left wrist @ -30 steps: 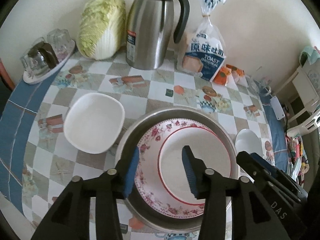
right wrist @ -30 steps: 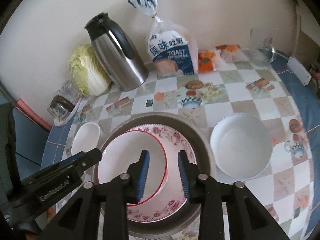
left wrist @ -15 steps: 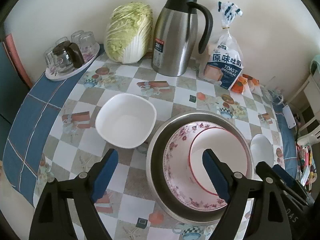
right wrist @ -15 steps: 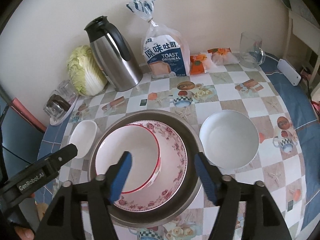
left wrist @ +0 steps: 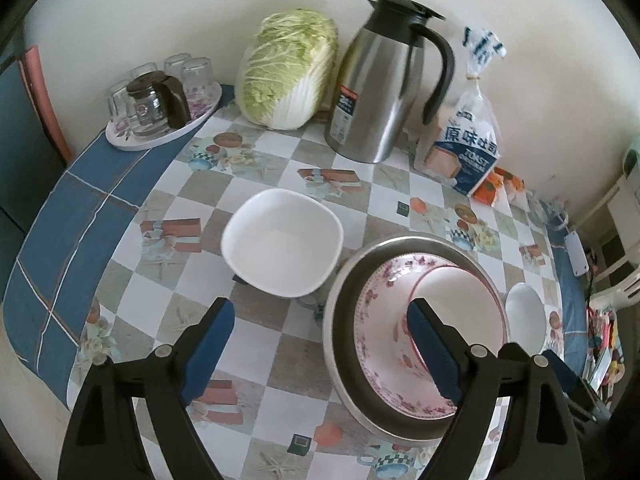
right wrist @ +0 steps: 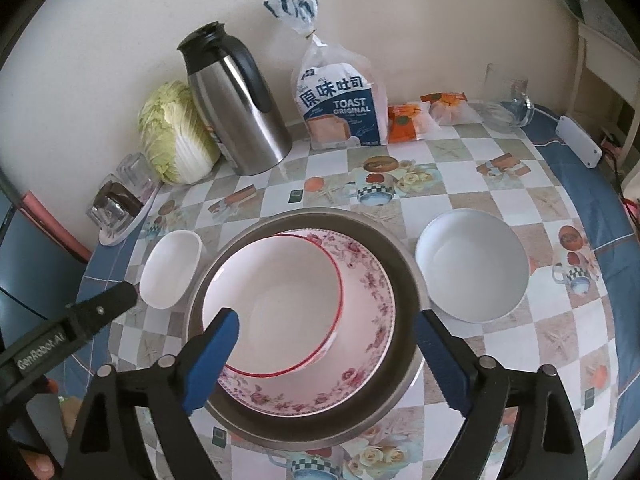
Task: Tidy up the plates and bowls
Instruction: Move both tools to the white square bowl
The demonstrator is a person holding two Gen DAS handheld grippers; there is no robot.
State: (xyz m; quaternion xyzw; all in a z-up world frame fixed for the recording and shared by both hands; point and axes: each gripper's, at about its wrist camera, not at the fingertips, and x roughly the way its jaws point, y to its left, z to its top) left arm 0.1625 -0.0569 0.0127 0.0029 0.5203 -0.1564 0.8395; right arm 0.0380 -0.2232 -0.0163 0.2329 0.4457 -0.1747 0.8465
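A steel basin (right wrist: pixel 404 280) sits mid-table and holds a floral-rimmed dish (right wrist: pixel 368 292). A red-rimmed white bowl (right wrist: pixel 280 300) leans inside that dish. My right gripper (right wrist: pixel 328 317) hovers over this stack, its jaws opening wide and gripping nothing. A round white bowl (right wrist: pixel 472 264) rests to the right of the basin. Left of the basin is a square white bowl (left wrist: pixel 280 240). My left gripper (left wrist: pixel 320 308) stands open above the table just in front of the square bowl, with its right finger over the basin (left wrist: pixel 340 320). It holds nothing.
Along the wall stand a steel thermos (left wrist: pixel 380 92), a cabbage (left wrist: pixel 284 72), a toast bag (right wrist: pixel 340 108) and orange packets (right wrist: pixel 404 120). A tray of glasses (left wrist: pixel 160 108) sits far left, and a glass jug (right wrist: pixel 508 96) and a white block (right wrist: pixel 580 140) far right.
Both grippers opened wide. The right let go of the red-rimmed bowl's rim, and the bowl now rests in the floral dish. The left gripper shifted left, from over the basin towards the square bowl.
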